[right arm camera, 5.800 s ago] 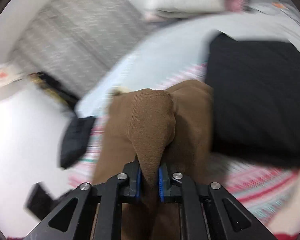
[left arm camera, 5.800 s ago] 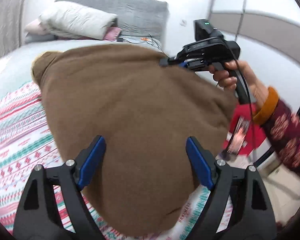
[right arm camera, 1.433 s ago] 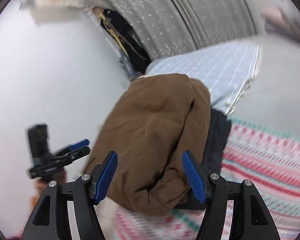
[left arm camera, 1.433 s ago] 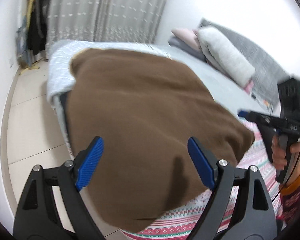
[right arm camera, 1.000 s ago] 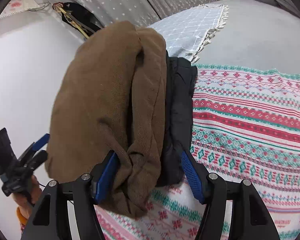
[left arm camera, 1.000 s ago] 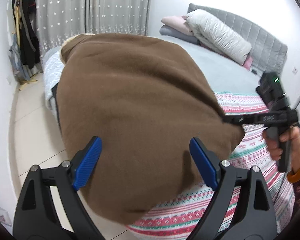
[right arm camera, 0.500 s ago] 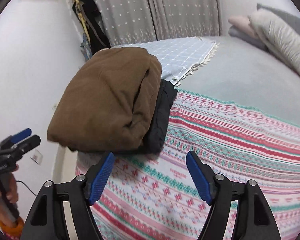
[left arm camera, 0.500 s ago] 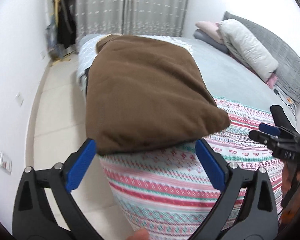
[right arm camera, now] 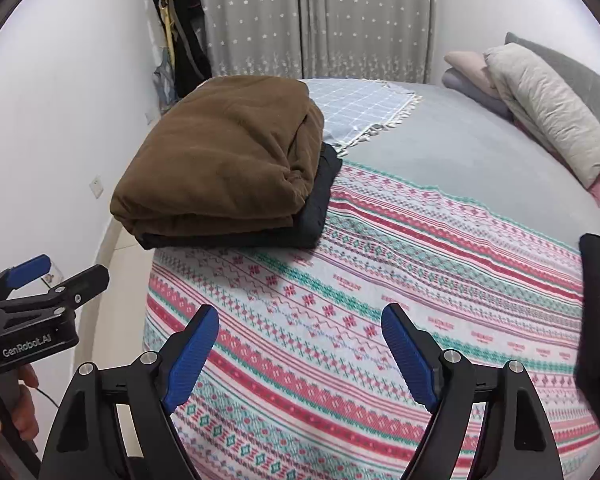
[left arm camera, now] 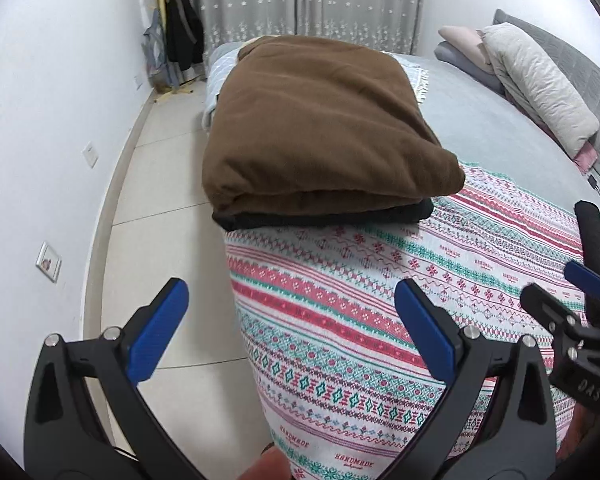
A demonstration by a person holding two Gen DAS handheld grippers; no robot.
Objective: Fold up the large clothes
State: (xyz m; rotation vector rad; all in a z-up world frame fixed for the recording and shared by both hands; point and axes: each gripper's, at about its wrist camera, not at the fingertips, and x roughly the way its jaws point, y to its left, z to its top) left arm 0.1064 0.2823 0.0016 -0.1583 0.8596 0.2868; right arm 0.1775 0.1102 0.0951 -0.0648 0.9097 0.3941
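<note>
Two folded garments form one stack at the far left bed corner: brown fleece garment atop black garment. Both left gripper and right gripper have withdrawn, jaws apart, empty; this fold appears complete.

- The bed has a grey sheet.
- A striped blanket with red and green patterns covers its near part.
- A checked cloth lies at the far corner.
- A black garment lies on the blanket, under a folded brown garment.
- Pillows lie at the headboard.
</note>
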